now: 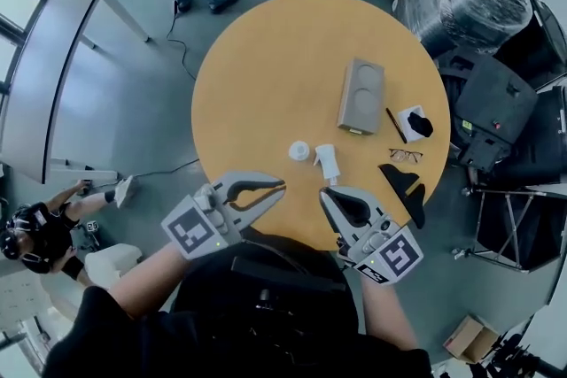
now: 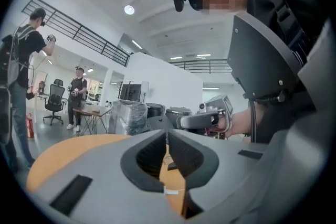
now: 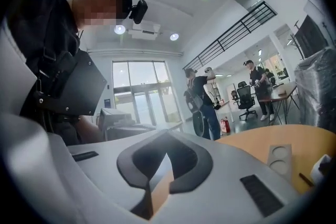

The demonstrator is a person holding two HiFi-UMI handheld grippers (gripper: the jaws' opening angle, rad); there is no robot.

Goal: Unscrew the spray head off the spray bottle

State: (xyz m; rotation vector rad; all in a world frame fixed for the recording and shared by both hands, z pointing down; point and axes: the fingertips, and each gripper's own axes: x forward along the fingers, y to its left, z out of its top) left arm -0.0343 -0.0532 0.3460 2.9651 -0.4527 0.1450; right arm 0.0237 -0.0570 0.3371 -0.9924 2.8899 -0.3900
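Note:
A white spray head (image 1: 326, 162) lies on the round wooden table (image 1: 266, 75) near its front edge. Just left of it sits a small white round bottle (image 1: 299, 151), seen from above. My left gripper (image 1: 282, 187) hovers at the table's near edge, left of and below both, jaws shut with nothing between them. My right gripper (image 1: 324, 196) is just below the spray head, jaws shut and empty too. In the left gripper view the left gripper (image 2: 167, 134) points across at the right gripper (image 2: 199, 120). The right gripper view shows the right gripper (image 3: 166, 138) with its tips together over the table edge.
Farther back on the table lie a grey two-hole cup tray (image 1: 361, 96), a dark pen (image 1: 395, 126), a white box with a black item (image 1: 415, 122), glasses (image 1: 405, 156) and a black wedge-shaped object (image 1: 406, 189). People stand beyond the table; wrapped furniture is at the right.

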